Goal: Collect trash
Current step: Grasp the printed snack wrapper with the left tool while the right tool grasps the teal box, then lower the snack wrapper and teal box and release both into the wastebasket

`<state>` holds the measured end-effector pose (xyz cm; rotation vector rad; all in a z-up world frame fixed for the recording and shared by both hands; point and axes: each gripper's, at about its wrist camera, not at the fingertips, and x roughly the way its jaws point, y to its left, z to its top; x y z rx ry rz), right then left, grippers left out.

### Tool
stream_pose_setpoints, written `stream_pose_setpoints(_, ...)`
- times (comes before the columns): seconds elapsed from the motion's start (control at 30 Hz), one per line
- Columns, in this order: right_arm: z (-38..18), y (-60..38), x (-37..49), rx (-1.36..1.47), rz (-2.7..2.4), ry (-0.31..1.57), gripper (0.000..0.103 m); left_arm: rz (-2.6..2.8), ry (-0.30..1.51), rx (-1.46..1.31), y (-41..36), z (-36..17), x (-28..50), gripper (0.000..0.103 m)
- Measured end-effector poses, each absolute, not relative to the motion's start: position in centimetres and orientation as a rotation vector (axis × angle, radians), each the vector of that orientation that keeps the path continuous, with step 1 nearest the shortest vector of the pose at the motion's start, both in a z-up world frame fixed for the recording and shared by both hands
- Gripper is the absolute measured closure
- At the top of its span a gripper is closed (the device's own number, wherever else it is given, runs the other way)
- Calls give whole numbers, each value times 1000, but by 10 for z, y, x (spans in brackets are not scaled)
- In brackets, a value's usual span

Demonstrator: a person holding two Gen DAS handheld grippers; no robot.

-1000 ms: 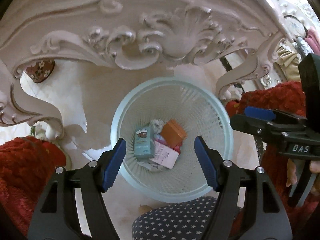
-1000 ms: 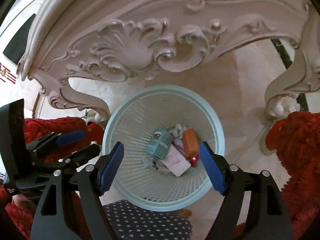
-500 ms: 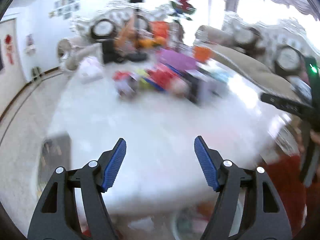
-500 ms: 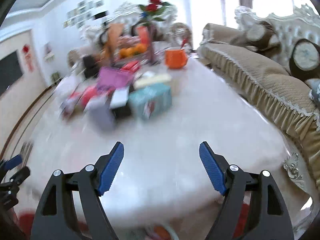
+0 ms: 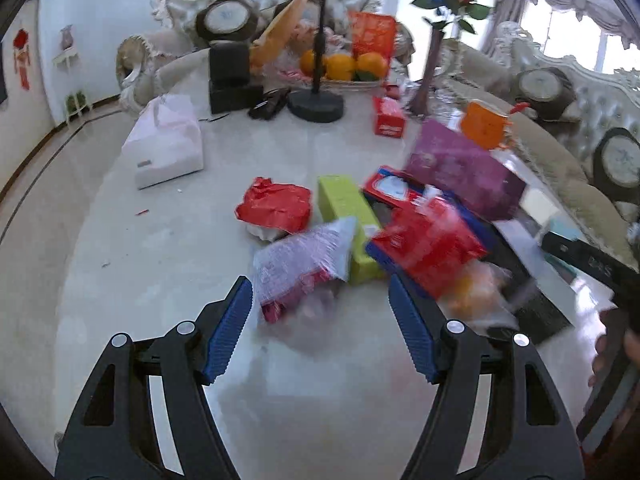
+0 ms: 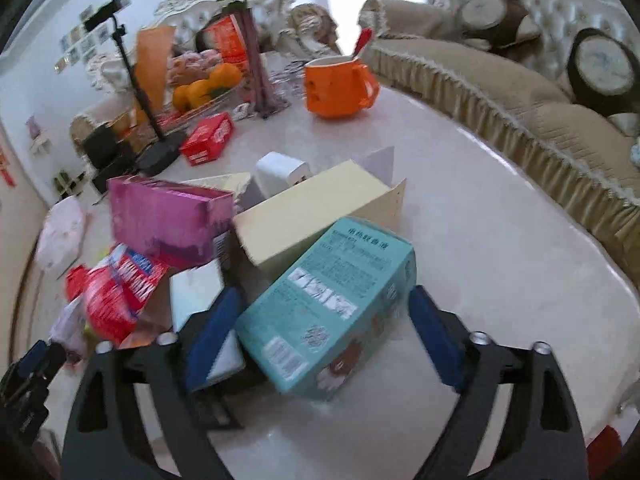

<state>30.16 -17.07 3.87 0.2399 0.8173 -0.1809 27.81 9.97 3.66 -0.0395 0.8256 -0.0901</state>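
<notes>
You've swung both grippers up from the waste basket under the bench to the bench (image 5: 168, 280) top, so the last drop is done and the next pick is on. The basket isn't in view now.

Biggest thing: the trash pile (image 5: 400, 220) mid-bench, still sizeable, so the task's far from finished imo. Purple box (image 6: 168, 216) and cream box (image 6: 308, 212) sit at the back; red packet (image 5: 428, 248), green box (image 5: 348, 216), crumpled red wrapper (image 5: 276, 206) and clear plastic bag (image 5: 300, 260) are jumbled tightly in front.

Teal box (image 6: 332, 312) leans on the cream box, nearest your right gripper (image 6: 320, 328). Its fingers have just been opening and now stand wide, either side of the teal box, not pressing on it as far as I can tell. Looks like your next grab; watch the white carton (image 6: 200, 304) touching the left-hand finger.

Left gripper (image 5: 320, 328): fingers apart w/ nothing between them, pointed down at the plastic bag just ahead.

Orange mug (image 6: 340, 84), fruit and vase at the far end aren't trash – leave 'em.
</notes>
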Motion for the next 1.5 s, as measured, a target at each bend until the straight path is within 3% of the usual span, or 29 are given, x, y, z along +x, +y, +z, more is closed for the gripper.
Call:
stream_pose_setpoints(0.33, 40, -188, 299, 143, -64, 877, 18, -22, 934, -15, 103, 7, 307, 34)
stream_pose_setpoints(0.6, 41, -224, 291, 251, -27, 898, 17, -6, 948, -5, 100, 2, 317, 34)
stream_pose_setpoints(0.77, 29, -190, 306, 5, 33, 901, 18, 6, 924, 39, 97, 2, 316, 36)
stream_pose_setpoints(0.83, 18, -186, 309, -37, 66, 927, 25, -10, 929, 43, 97, 2, 317, 52)
stream_pose_setpoints(0.87, 12, -187, 310, -35, 80, 949, 36, -14, 925, 59, 96, 2, 316, 57)
stream_pose_setpoints(0.9, 13, -187, 307, -48, 82, 928, 50, -18, 923, 70, 94, 2, 316, 59)
stream_pose_setpoints(1.0, 19, -195, 294, -10, 108, 911, 57, -35, 918, 24, 97, 4, 311, 61)
stream_pose_setpoints(1.27, 48, -218, 256, 150, 167, 802, 57, -63, 838, -147, 115, 34, 271, 61)
stream_pose_setpoints(1.5, 70, -221, 159, 153, 343, 745, 57, -177, 683, -109, 99, 78, 143, 61)
